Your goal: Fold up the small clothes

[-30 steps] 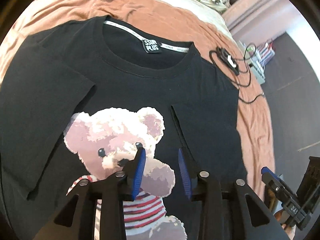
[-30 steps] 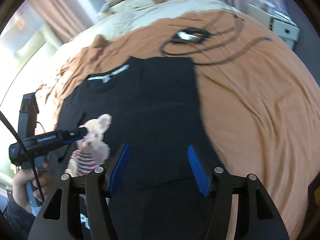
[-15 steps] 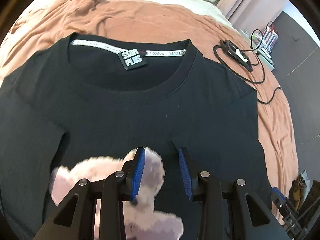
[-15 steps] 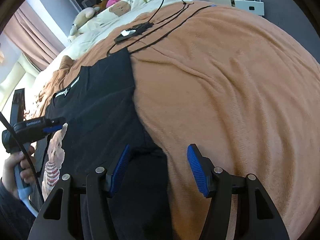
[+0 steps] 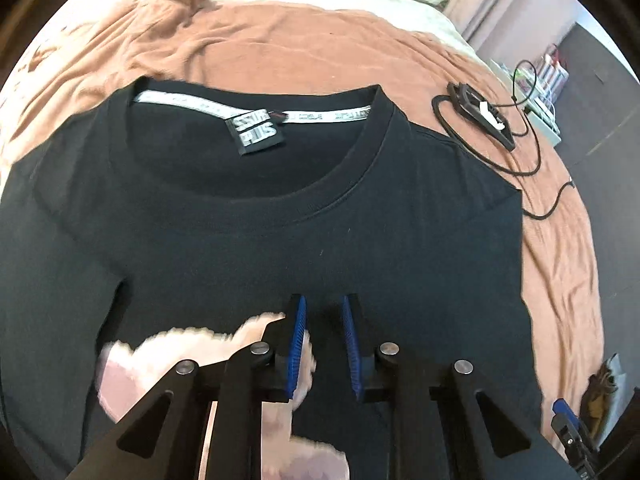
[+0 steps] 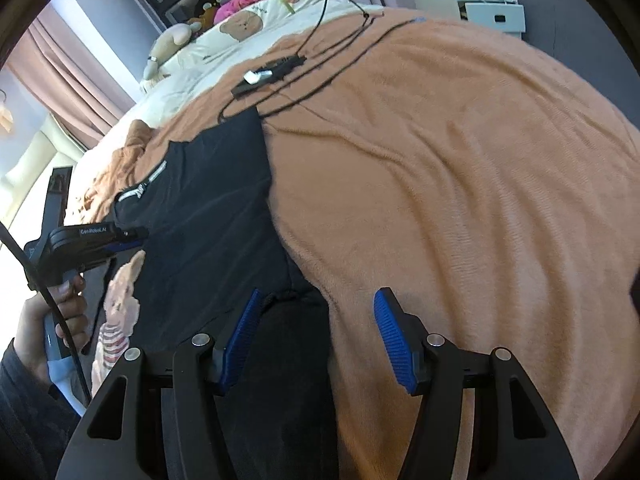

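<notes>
A black T-shirt (image 5: 280, 240) with a pink teddy bear print (image 5: 168, 368) lies front up on an orange-brown blanket (image 5: 304, 52), collar away from me. Its right side is folded in over the chest. My left gripper (image 5: 323, 336) hovers over the chest just above the bear, jaws a little apart and empty. My right gripper (image 6: 316, 332) is open and empty over the shirt's right edge (image 6: 280, 292), one finger above black cloth, the other above the blanket (image 6: 460, 200). The left gripper (image 6: 92, 240) also shows in the right wrist view, above the shirt (image 6: 212, 232).
A black device with looping cables (image 5: 484, 116) lies on the blanket beyond the shirt's right shoulder; it also shows in the right wrist view (image 6: 268, 74). Cream bedding with soft toys (image 6: 240, 28) lies at the bed's head. A white cabinet (image 6: 476, 8) stands beside the bed.
My left gripper has moved up the shirt from the bear's belly toward the collar. My right gripper has swung right, from over the black cloth to the shirt's right edge. Both stayed open.
</notes>
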Tool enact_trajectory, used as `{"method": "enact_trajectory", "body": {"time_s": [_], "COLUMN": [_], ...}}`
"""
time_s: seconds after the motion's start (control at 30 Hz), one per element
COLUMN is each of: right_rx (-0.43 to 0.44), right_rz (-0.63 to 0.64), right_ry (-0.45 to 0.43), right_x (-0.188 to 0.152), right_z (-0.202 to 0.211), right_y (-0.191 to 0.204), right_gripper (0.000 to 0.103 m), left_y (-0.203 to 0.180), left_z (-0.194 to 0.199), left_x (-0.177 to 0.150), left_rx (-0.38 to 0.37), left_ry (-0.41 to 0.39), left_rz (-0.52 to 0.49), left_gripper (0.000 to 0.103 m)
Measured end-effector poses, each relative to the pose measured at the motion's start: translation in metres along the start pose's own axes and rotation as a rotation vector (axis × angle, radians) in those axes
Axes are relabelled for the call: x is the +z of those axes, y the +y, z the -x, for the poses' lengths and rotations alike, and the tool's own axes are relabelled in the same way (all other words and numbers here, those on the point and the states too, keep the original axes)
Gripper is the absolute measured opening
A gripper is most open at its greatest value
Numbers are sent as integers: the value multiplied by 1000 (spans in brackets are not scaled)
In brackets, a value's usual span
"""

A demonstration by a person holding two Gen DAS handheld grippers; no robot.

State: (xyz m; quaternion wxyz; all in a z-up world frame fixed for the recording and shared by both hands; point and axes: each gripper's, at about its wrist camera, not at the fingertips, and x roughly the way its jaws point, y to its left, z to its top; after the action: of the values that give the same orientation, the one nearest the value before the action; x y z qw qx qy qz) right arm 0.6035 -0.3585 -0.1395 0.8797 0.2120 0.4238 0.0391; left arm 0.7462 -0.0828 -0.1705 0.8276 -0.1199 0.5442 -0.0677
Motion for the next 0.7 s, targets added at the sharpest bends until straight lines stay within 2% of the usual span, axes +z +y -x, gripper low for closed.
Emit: {"method": "enact_trajectory", "body": {"time_s": [0.17,0.23,0.3,0.37,0.43,0.47,0.5,0.57,0.63,0.7], "right_rx": [60,37,15,32,45,44,39,36,32,27], "right_rz": [0,41,85,119,125,127,132,148,144,127], "right_ry": [-48,-64,-69,-74,-77,-80,-83,-101,-121,-118], "right_x": [6,4,-3,-15,-22,-27,-32,-43,-53,-63], "right_z": [31,41,55,70,83,92,99,119,138,154], "right_y": [5,13,26,42,53,60,64,69,68,68], "right_gripper": [57,57,57,63,73,75,78,81,86,86], "left_y": [-5,-2,0,3,8,9,10,12,13,16], "left_z": [48,71,95,118,150,165,178,207,225,244], "left_x": [-12,-14,-18,-24,-32,-36,-39,-51,-59,-70], "left_rx": [-21,-81,-104,-96,-75,-74,-71,-32,-14,-36], "left_ry": [-43,-62,-79,-95,-123,-143,-165,-219,-226,-232], "left_rz": [-10,4,-13,-35,-44,-47,-51,-68,-69,-77], "left_gripper": [21,23,31,37,41,47,58,69,69,69]}}
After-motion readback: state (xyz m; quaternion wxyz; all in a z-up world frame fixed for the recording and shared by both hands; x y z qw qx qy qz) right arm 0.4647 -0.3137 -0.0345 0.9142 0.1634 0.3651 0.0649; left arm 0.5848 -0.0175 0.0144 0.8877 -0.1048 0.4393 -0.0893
